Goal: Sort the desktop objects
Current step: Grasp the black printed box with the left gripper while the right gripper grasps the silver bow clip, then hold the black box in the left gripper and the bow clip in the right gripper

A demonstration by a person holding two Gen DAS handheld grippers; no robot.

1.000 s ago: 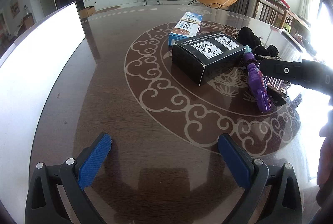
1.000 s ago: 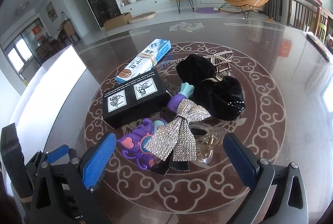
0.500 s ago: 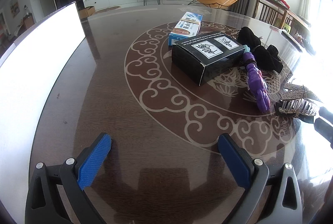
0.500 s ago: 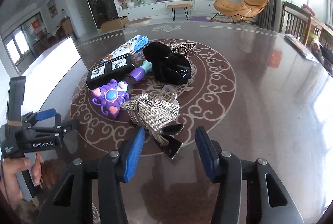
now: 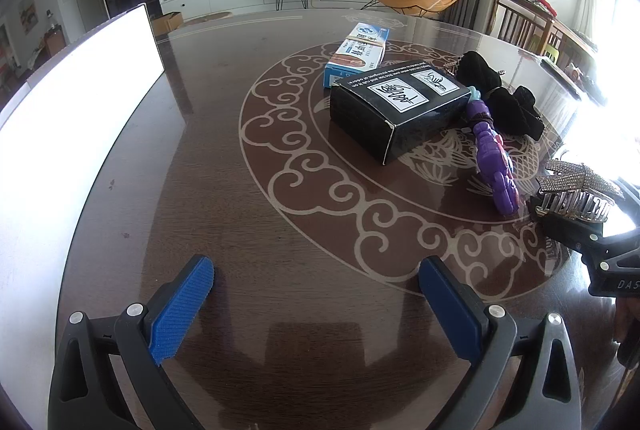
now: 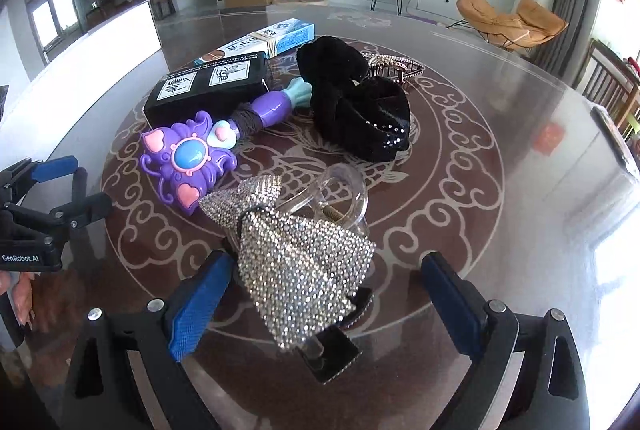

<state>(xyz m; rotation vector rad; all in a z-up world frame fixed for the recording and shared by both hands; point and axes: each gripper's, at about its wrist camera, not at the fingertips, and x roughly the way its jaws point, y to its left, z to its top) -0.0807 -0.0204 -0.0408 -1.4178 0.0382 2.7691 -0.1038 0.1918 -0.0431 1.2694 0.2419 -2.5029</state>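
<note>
The right hand-held gripper point(image 6: 320, 294) stands spread wide, its jaws having just been opening, with the silver rhinestone-covered bow hair clip point(image 6: 298, 262) lying between the blue pads; the left pad point(image 6: 196, 304) sits right against the bow's edge, though I cannot tell whether it touches, and the right pad is apart from it. The clip rests on the dark patterned bench point(image 6: 460, 158), its clear plastic claw on the far side and its black tail pointing back toward the camera, so its long axis runs roughly along the fingers rather than across them. It lies directly ahead of and below this gripper; the right hand is clearly the nearer one. The left hand-held gripper point(image 5: 320, 304) is also spread, over bare bench, with nothing between its pads, well apart from the clip point(image 5: 576, 190), which lies far off to its right. Beyond the clip sit a purple plastic toy wand point(image 6: 208, 154), a black printed cardboard box point(image 6: 208, 90), and a black velvet scrunchie point(image 6: 352, 98).
</note>
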